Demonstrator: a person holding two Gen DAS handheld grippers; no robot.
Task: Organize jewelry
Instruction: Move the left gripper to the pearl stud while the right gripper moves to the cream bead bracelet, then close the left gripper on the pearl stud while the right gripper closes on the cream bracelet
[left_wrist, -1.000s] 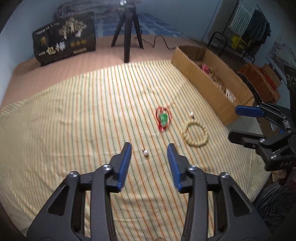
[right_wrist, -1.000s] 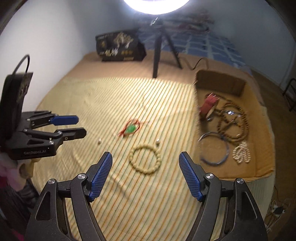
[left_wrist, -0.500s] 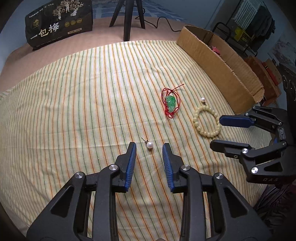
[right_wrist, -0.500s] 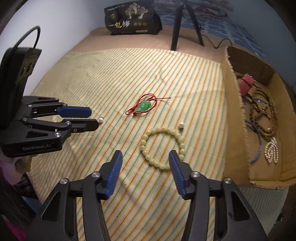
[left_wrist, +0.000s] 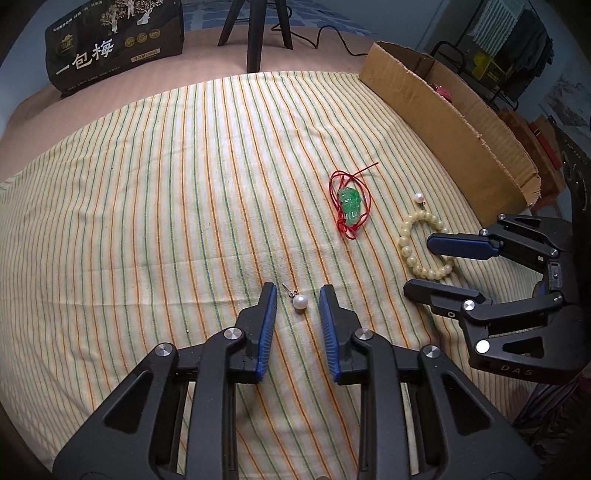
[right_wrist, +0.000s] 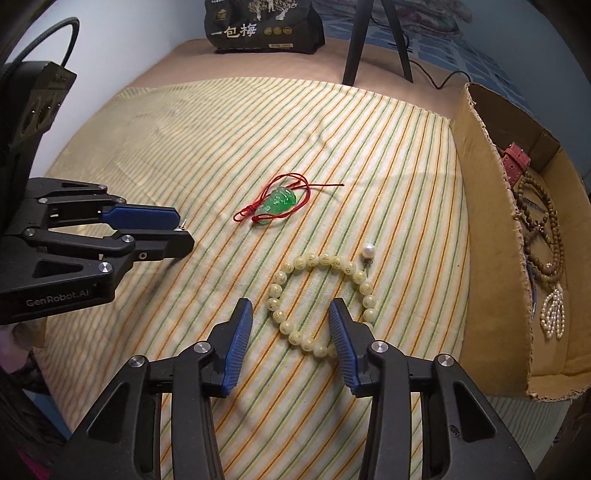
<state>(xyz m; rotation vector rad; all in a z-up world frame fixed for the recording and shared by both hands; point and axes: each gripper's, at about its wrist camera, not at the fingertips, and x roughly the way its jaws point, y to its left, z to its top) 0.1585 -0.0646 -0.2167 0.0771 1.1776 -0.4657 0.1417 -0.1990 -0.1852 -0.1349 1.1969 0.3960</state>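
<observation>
Near the front edge of the striped cloth (left_wrist: 155, 206), left gripper (left_wrist: 297, 300) parted, straddling a pearl earring (left_wrist: 300, 302) without touching; toward the right edge, right gripper (right_wrist: 290, 322) spread over the cream bead bracelet (right_wrist: 321, 301); between them, green pendant (left_wrist: 350, 205); at the right edge, cardboard box (right_wrist: 487, 229).

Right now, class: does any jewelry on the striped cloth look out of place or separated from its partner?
Yes. The two pearl earrings lie apart: one between the left tool fingers, the other beside the bead bracelet. The cardboard box rim is ragged and torn.
</observation>
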